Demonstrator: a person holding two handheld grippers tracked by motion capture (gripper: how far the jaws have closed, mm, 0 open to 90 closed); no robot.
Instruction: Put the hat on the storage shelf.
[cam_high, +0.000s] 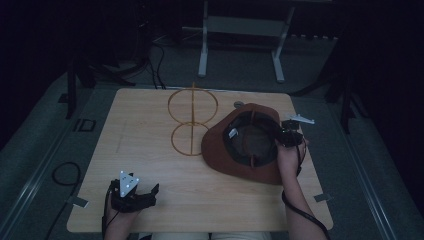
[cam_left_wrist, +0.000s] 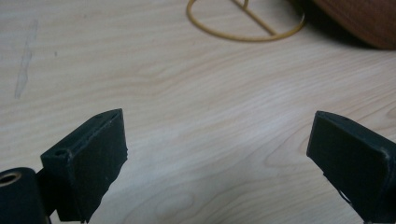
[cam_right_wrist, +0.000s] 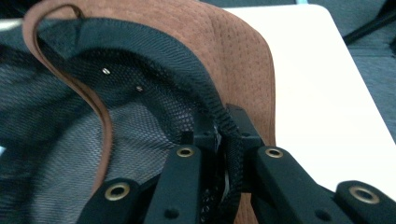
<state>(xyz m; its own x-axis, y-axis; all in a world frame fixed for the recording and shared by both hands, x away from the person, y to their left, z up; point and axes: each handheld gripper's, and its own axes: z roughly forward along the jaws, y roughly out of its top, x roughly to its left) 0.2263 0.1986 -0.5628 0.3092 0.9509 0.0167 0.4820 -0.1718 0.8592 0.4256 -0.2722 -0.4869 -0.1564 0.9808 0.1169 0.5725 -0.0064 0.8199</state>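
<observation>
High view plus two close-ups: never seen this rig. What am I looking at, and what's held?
No robot here: a person holds a pair of two-jaw tongs in each hand. The high view looks down on a wooden table. The close-ups come from cameras riding on each pair of tongs.

On the table: a brown hat lying upside down, mesh lining showing, and a gold wire stand made of two rings.

The right tongs are shut on the hat's inner band. The left tongs are open over bare wood near the table's front edge, holding nothing.
</observation>
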